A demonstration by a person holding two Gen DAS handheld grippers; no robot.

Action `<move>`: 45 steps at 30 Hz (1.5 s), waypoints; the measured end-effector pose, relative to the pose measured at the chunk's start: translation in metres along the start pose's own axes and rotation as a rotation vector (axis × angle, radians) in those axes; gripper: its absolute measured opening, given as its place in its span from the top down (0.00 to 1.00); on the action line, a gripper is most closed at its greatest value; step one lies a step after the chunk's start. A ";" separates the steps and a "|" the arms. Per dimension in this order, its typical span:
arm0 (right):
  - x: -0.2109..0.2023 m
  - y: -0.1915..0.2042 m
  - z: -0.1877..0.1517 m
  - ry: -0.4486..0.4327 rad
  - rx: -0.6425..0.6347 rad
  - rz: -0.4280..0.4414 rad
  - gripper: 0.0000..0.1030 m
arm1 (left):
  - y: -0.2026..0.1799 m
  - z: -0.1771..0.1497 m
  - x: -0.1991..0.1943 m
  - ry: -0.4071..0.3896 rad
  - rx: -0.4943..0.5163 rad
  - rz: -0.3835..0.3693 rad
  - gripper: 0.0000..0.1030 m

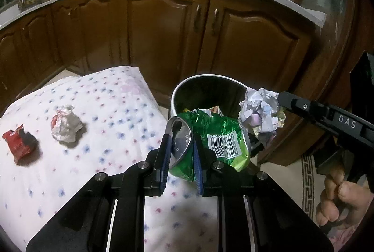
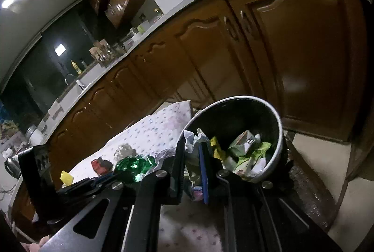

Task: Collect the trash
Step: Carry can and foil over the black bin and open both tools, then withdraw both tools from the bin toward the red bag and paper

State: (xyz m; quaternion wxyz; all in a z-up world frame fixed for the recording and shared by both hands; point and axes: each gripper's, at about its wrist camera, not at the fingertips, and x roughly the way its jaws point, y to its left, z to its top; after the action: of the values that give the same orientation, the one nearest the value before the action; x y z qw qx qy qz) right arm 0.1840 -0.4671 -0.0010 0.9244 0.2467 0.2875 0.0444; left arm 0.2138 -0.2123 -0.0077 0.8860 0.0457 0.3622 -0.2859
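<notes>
From the left wrist view, the left hand-held gripper (image 1: 181,151) is squeezed tight on a green crushed can (image 1: 210,137), held up near the rim of the trash bin (image 1: 184,88). The right hand-held gripper (image 1: 279,102) pinches a ball of crumpled paper (image 1: 259,109) over the bin's edge. The can is not over the hole yet, so I think it could hit the rim and fall on the floor if let go too soon. The two grippers are close and might bump. A red wrapper (image 1: 19,142) and a silver wrapper (image 1: 66,124) lie on the dotted cloth (image 1: 121,116) on the desk.

From the right wrist view, the right hand-held gripper (image 2: 190,158) is closed narrow on the paper (image 2: 192,137). The bin (image 2: 278,126) holds green, yellow and white scraps, with plenty of room left.
</notes>
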 end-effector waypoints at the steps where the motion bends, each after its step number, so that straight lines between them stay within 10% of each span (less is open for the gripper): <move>1: 0.001 -0.003 0.001 0.000 0.002 -0.006 0.89 | -0.001 0.002 0.001 0.001 0.002 -0.001 0.84; 39: 0.062 -0.050 0.019 0.111 -0.024 -0.173 0.86 | -0.040 0.042 0.107 0.149 0.111 0.058 0.84; 45: 0.061 -0.053 0.019 0.114 -0.017 -0.168 0.80 | -0.039 0.043 0.103 0.136 0.095 0.058 0.53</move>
State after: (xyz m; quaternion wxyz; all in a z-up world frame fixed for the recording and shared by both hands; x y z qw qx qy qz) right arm 0.2421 -0.5075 -0.0438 0.9090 0.2112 0.3588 -0.0170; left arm 0.2785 -0.3062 -0.0401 0.8641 0.1173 0.4062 -0.2732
